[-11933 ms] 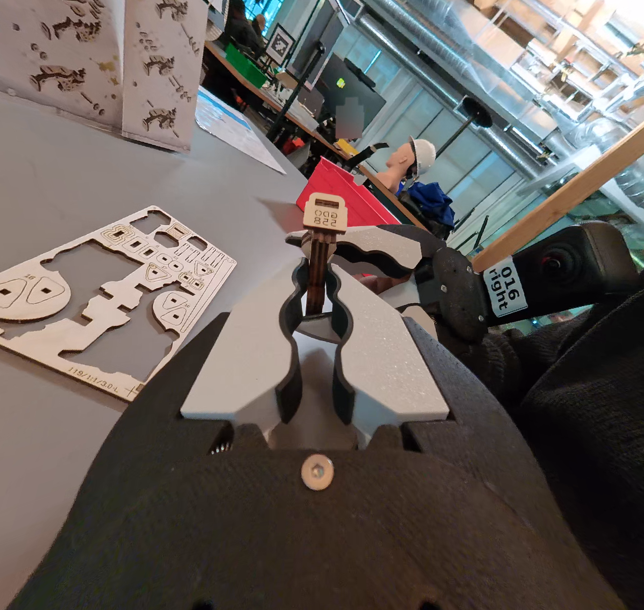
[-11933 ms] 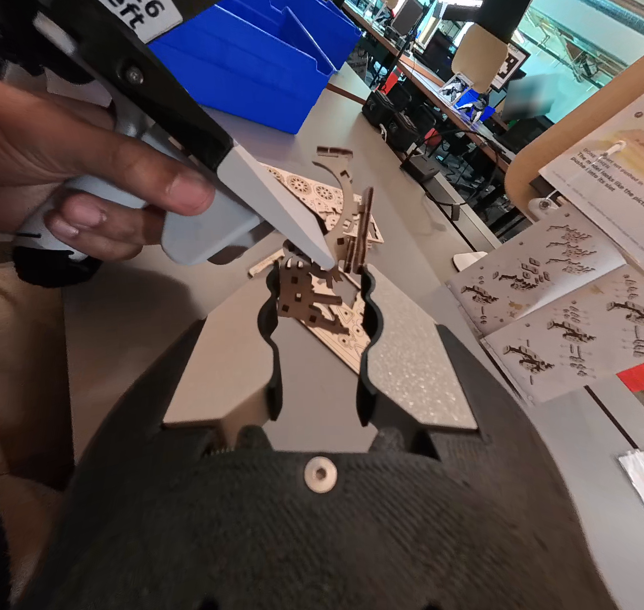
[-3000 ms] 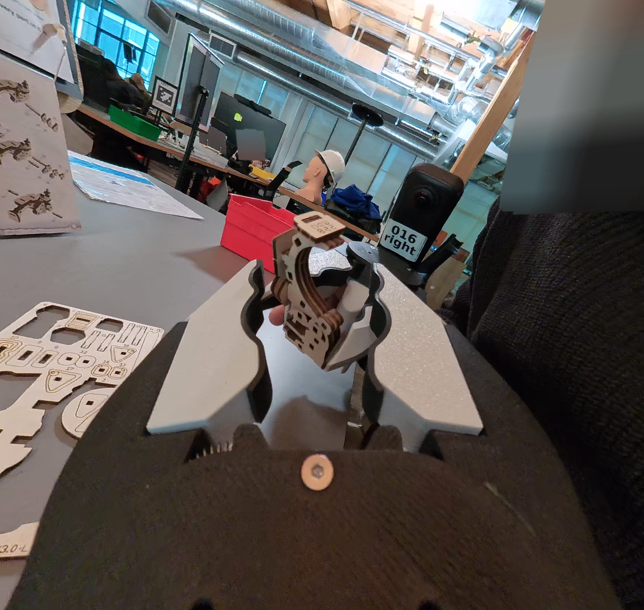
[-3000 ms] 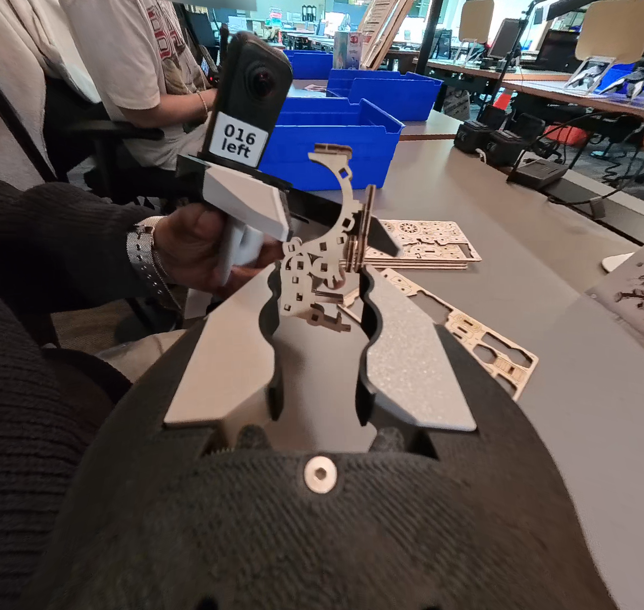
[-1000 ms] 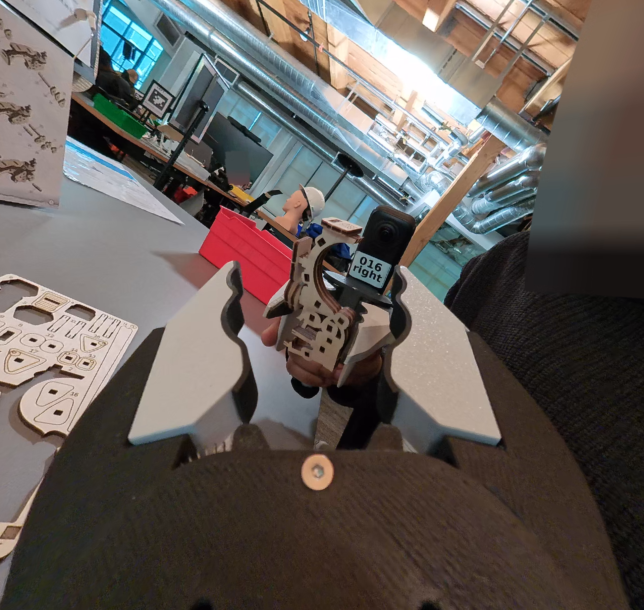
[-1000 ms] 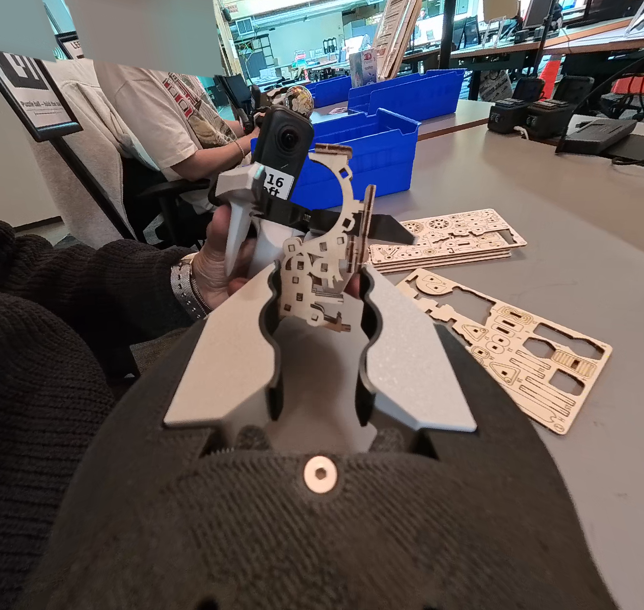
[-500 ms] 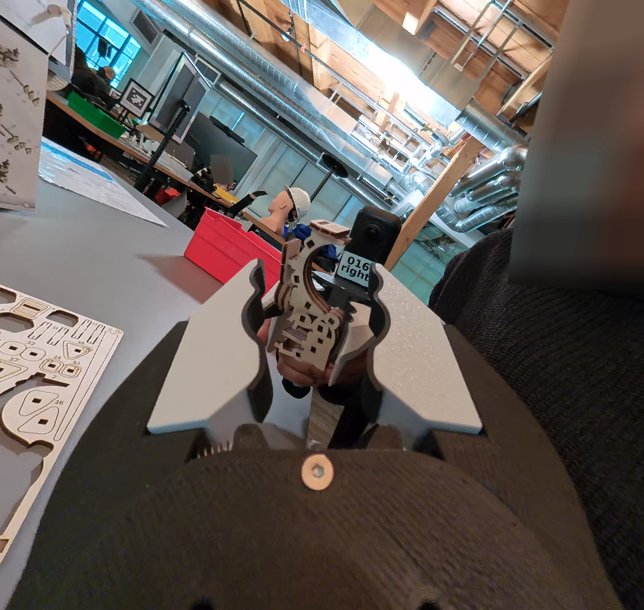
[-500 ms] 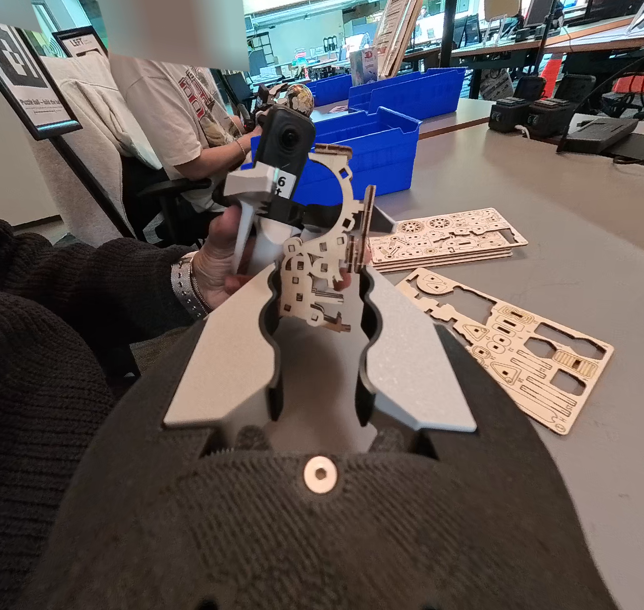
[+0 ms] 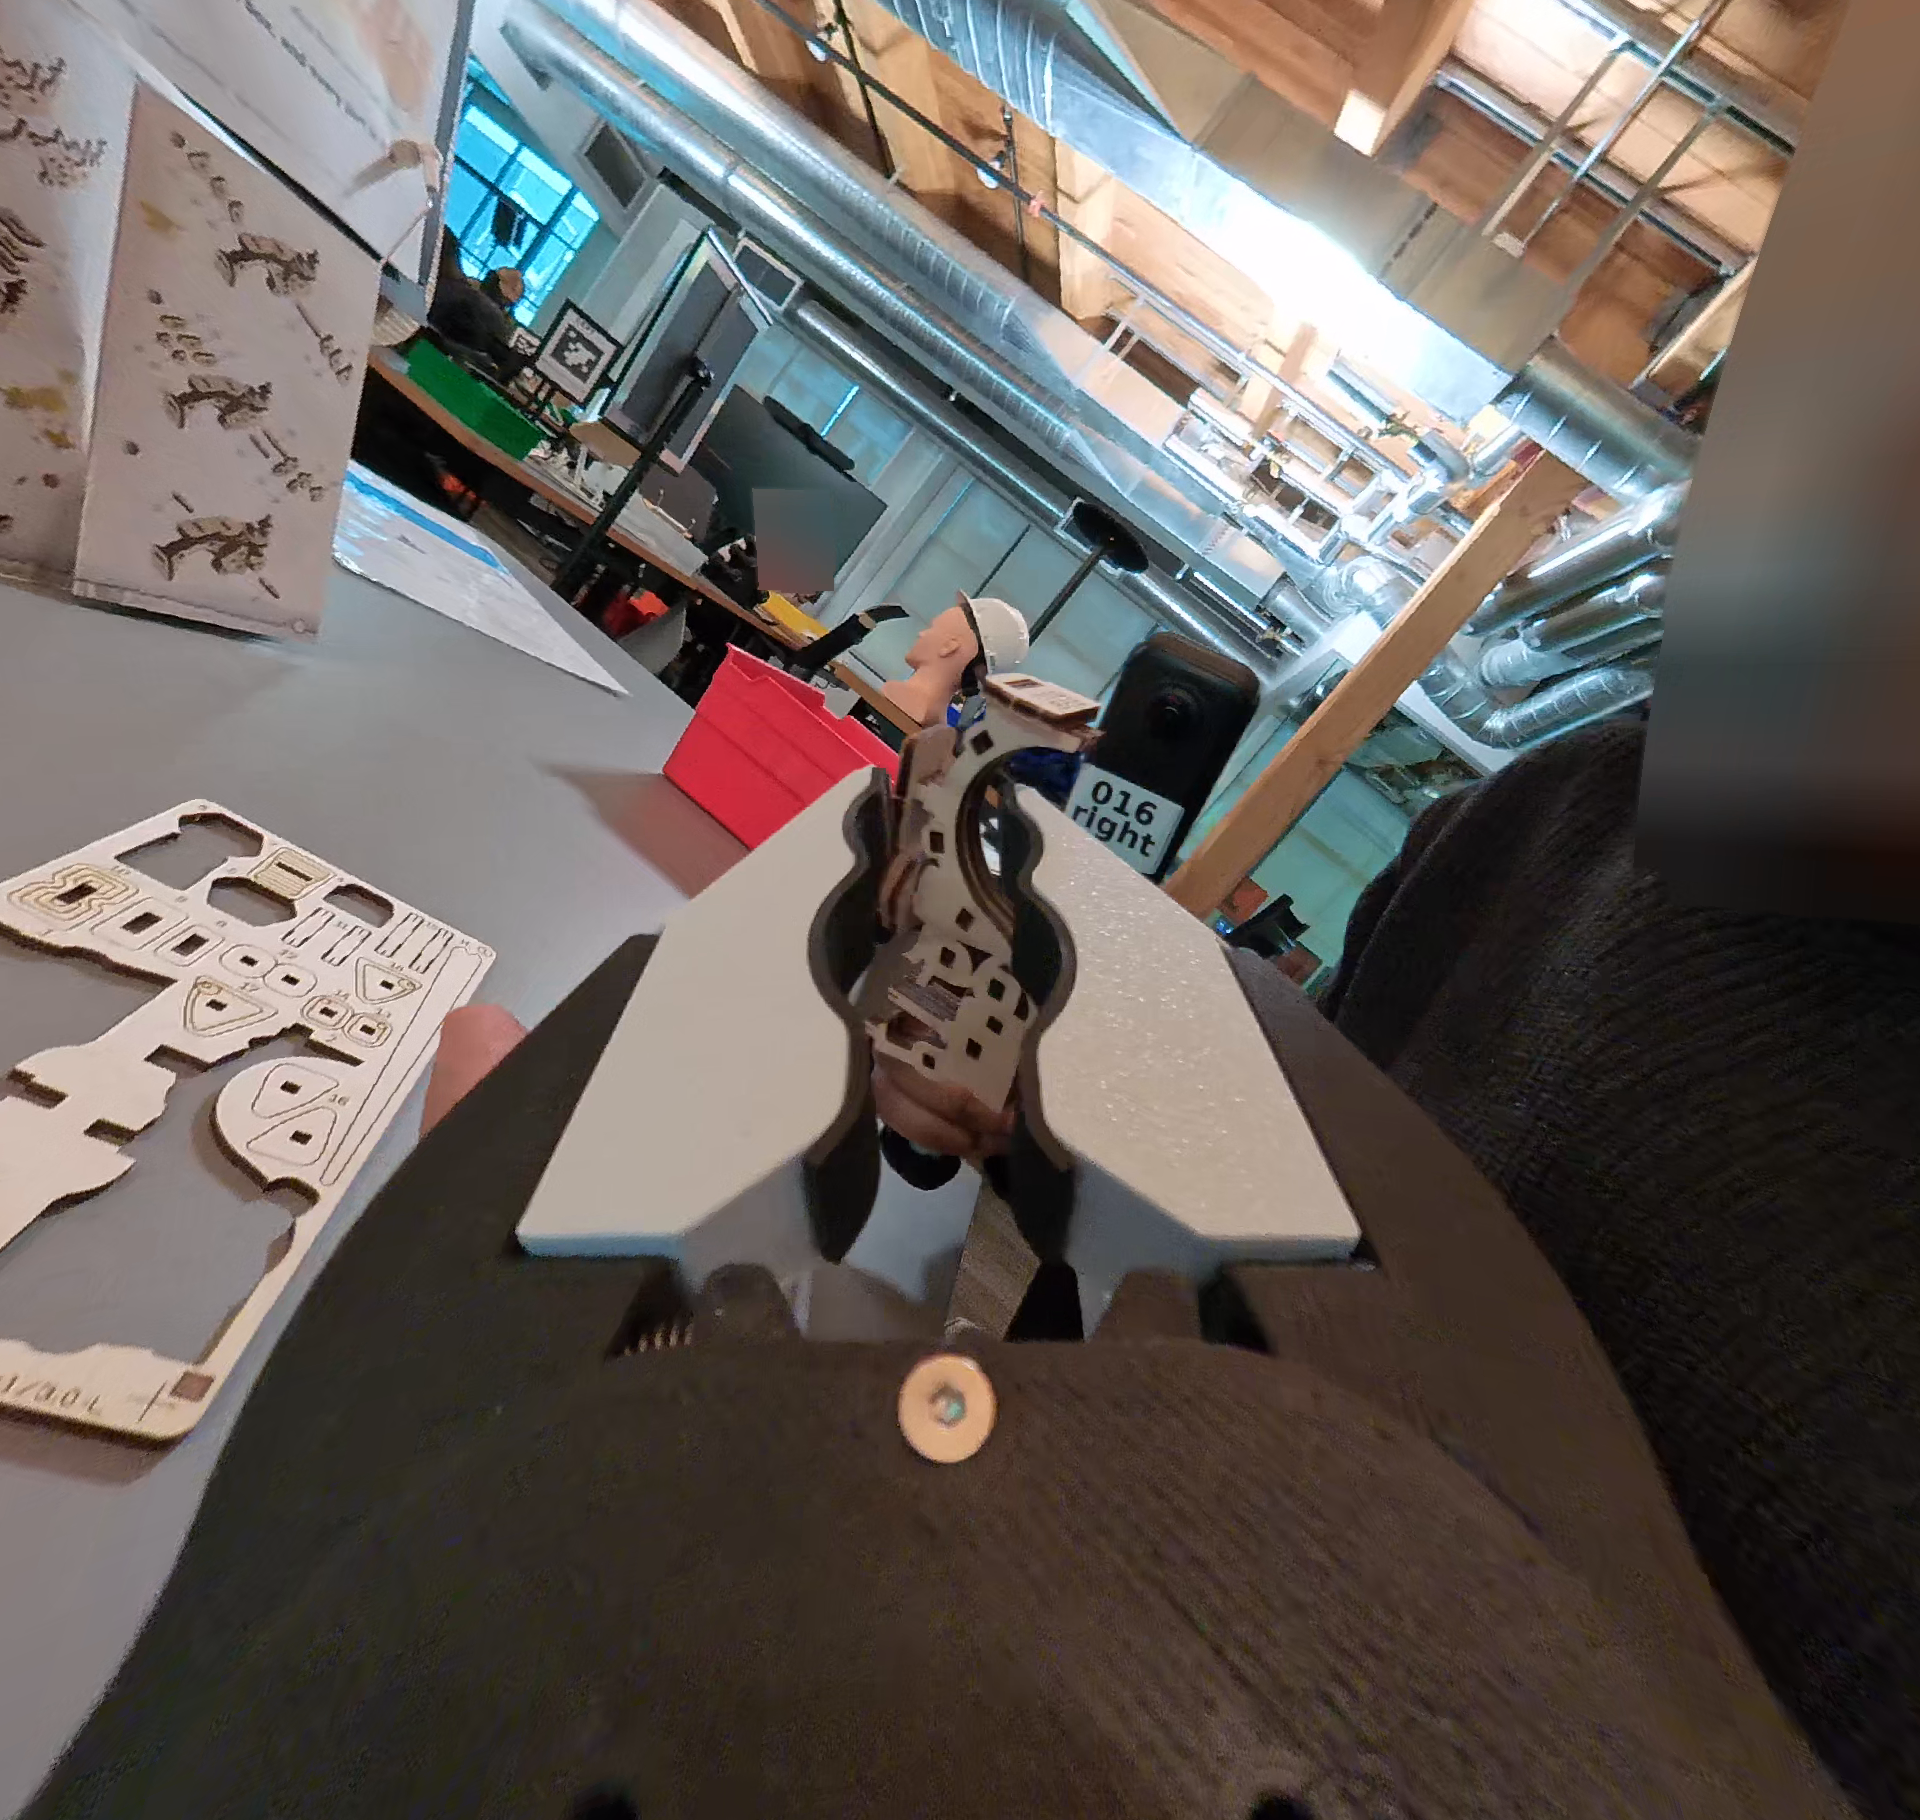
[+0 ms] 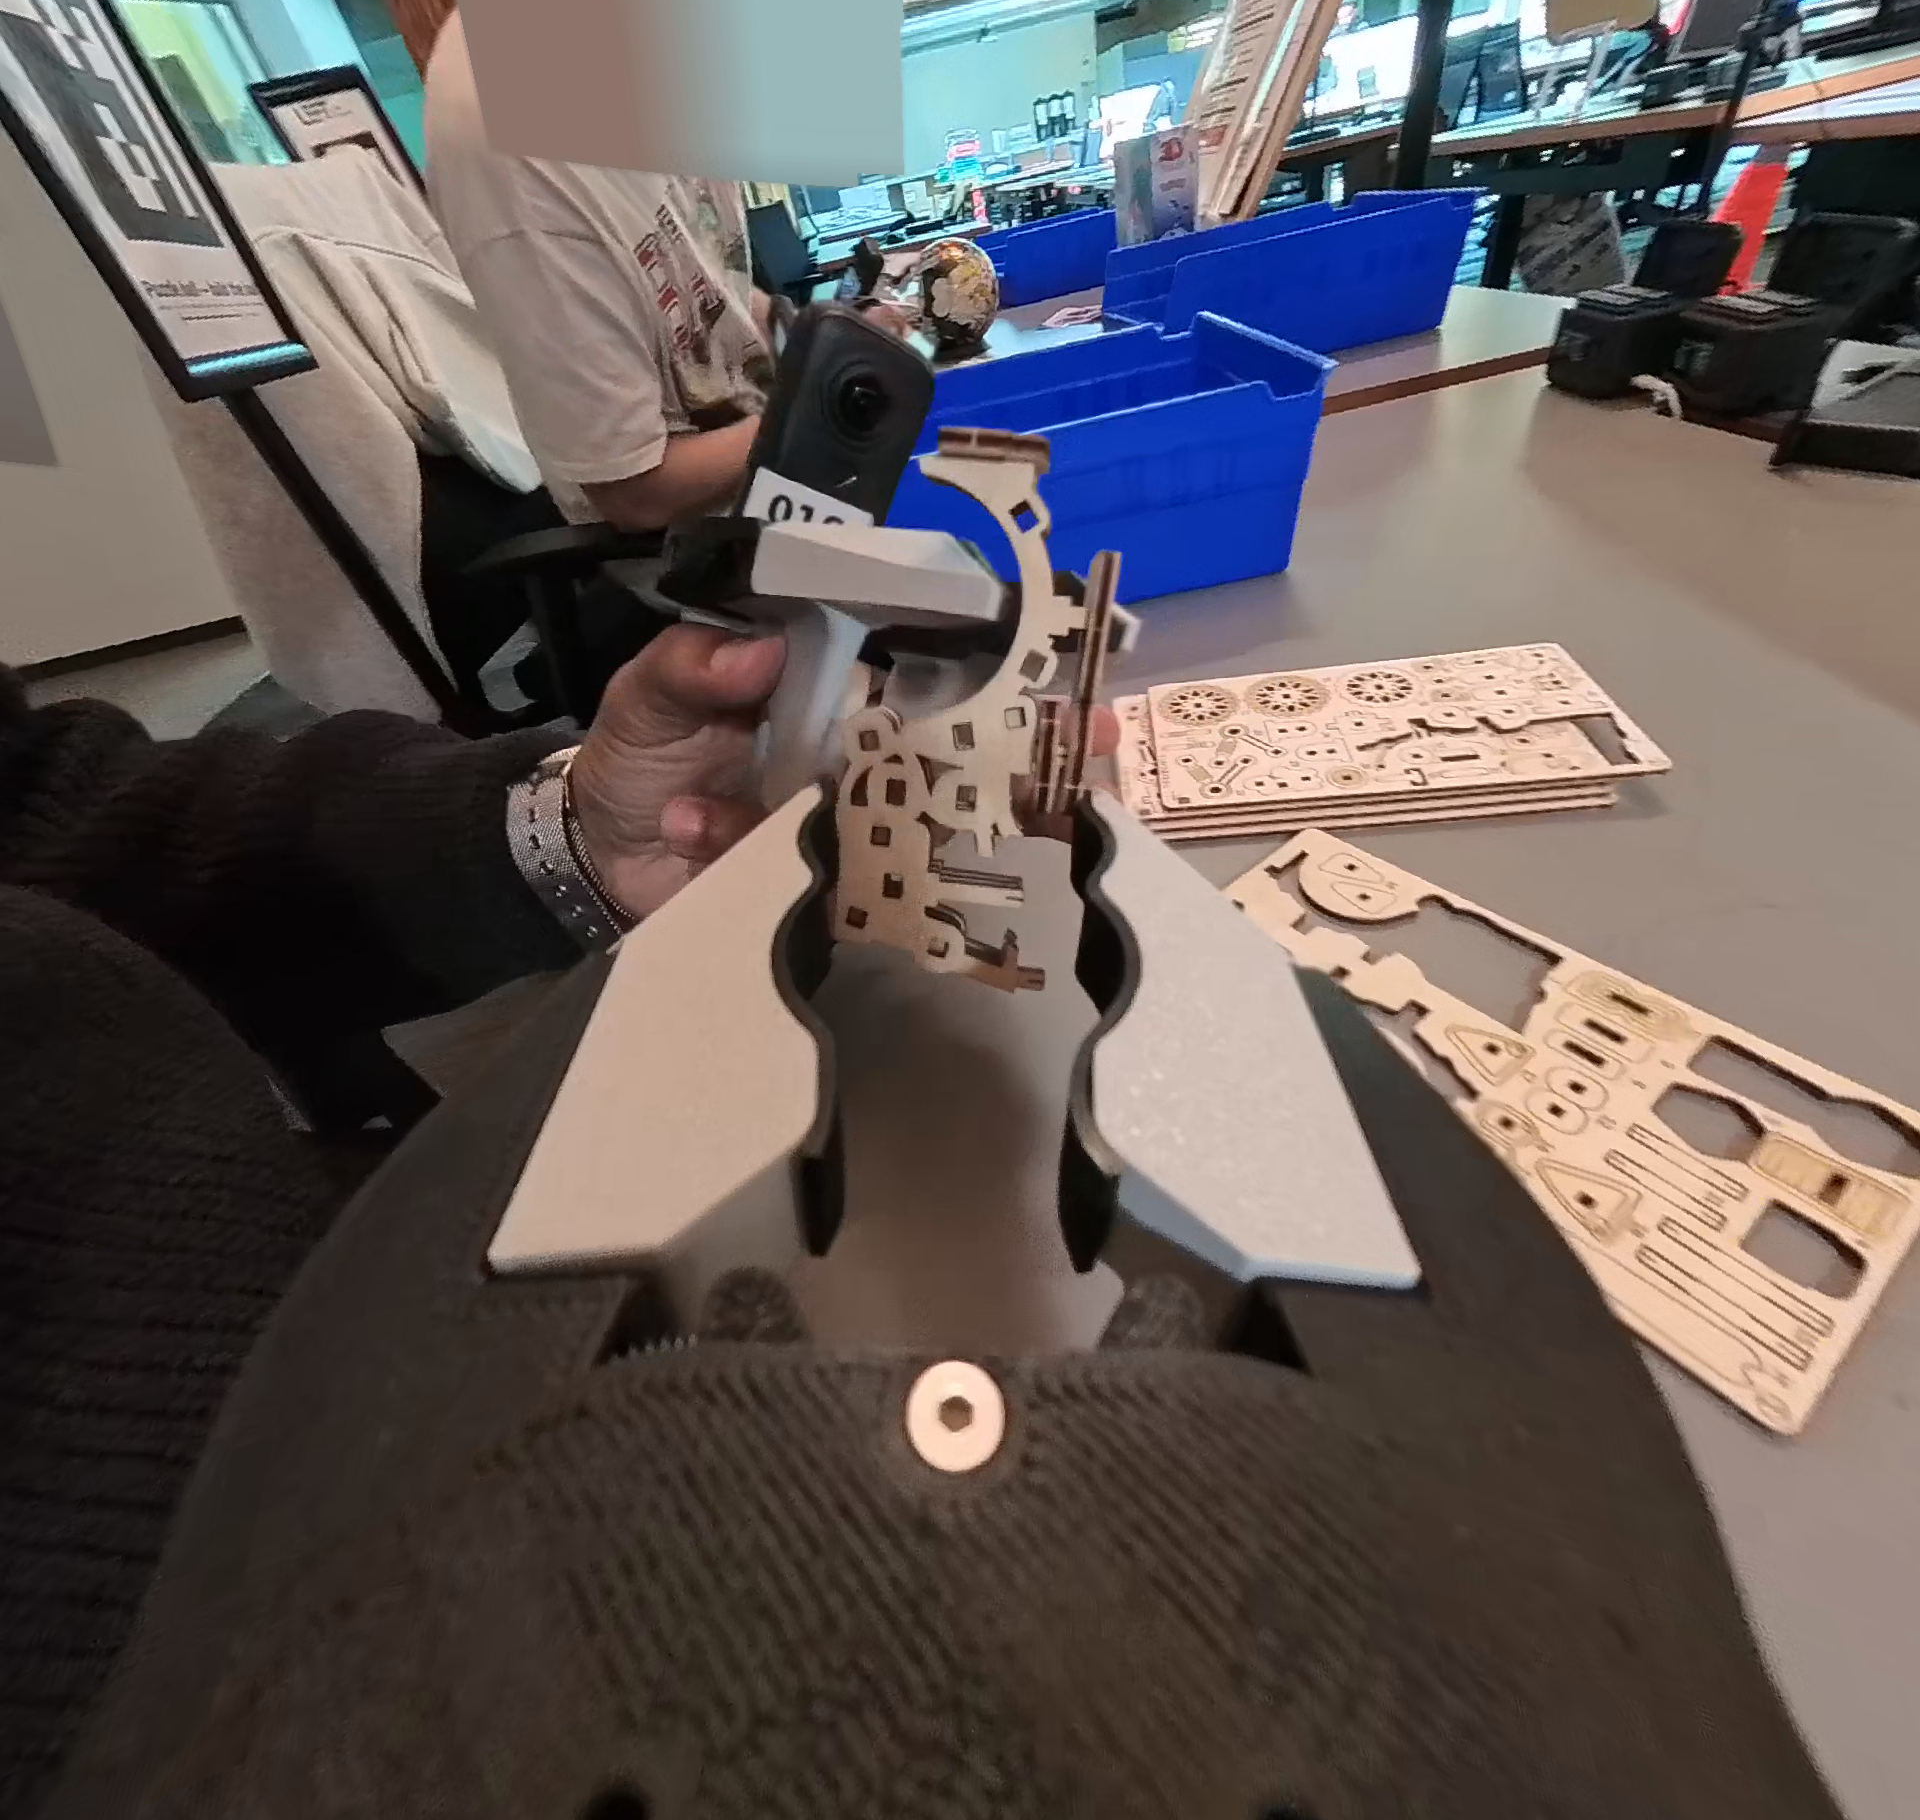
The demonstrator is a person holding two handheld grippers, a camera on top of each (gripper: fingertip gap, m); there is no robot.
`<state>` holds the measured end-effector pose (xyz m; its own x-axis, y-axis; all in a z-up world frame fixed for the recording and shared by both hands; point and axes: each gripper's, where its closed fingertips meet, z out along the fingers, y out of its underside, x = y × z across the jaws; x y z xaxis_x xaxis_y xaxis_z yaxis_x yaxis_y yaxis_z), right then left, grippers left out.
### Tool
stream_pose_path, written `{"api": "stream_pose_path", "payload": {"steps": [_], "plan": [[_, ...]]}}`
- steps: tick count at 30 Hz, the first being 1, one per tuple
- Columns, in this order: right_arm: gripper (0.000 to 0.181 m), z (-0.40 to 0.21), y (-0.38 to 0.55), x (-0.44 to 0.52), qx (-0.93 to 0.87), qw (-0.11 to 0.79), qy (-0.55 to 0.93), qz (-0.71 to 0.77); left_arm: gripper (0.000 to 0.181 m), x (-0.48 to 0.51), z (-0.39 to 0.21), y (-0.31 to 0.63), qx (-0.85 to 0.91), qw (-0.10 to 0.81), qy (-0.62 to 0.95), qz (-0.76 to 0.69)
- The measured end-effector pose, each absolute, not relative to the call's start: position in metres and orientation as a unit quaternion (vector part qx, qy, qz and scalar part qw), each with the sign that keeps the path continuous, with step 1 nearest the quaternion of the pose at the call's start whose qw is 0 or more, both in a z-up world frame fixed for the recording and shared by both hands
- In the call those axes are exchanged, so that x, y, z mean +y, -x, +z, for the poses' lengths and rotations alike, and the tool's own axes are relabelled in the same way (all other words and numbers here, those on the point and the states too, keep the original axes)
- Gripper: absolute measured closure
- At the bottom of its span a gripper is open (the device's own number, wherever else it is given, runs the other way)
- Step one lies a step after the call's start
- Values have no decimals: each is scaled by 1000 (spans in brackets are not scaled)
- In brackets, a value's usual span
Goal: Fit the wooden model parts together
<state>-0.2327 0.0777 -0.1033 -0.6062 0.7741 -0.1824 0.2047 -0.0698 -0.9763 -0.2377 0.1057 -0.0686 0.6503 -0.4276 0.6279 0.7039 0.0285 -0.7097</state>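
Change in the last half second: left gripper (image 9: 951, 835) went from jaws spread wide around the part to jaws drawn in and clenched on it. In the left wrist view its grey fingers (image 9: 727, 1022) sat tight against both flanks of the pale laser-cut plywood sub-assembly with the curved arm (image 9: 951, 949).

Right gripper (image 10: 951, 825) had not changed. It kept the same grasp on the lower, slotted body of that sub-assembly (image 10: 914, 835), jaws part-closed on it. The part was in the air above the grey table (image 10: 1558, 544), upright, arm at the top.

So both tools were on one workpiece, the left crossing it side-on in the right wrist view. I couldn't tell from either view whether the left had the arm itself or the stacked brown-edged layers beside it; the fingers hid that.

My read: this was a squeeze step, pressing a tab or layer home while the right braced, not a handover. The risk I saw was the thin arm snapping if the load went sideways.

The punched-out flat plywood parts sheet (image 10: 1558, 1095) and the stack of uncut plywood sheets (image 10: 1382, 742) lay on the table, untouched.
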Motion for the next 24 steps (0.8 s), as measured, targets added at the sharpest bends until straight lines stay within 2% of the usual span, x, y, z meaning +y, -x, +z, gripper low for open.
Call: {"api": "stream_pose_path", "payload": {"steps": [5, 12, 15, 21, 24], "plan": [[136, -102, 240, 58, -655, 197, 352, 638, 139, 80, -60, 237, -114, 732, 551, -384], [137, -98, 242, 33, -661, 145, 322, 663, 118, 61, -59, 228, -100, 743, 549, -370], [136, -98, 242, 33, -660, 139, 322, 664, 103, 60, -56, 223, -89, 747, 539, -380], [137, -100, 240, 43, -652, 144, 341, 661, 95, 69, -57, 220, -75, 737, 545, -392], [137, -100, 239, 51, -647, 154, 351, 659, 78, 79, -60, 221, -79, 733, 558, -381]]}}
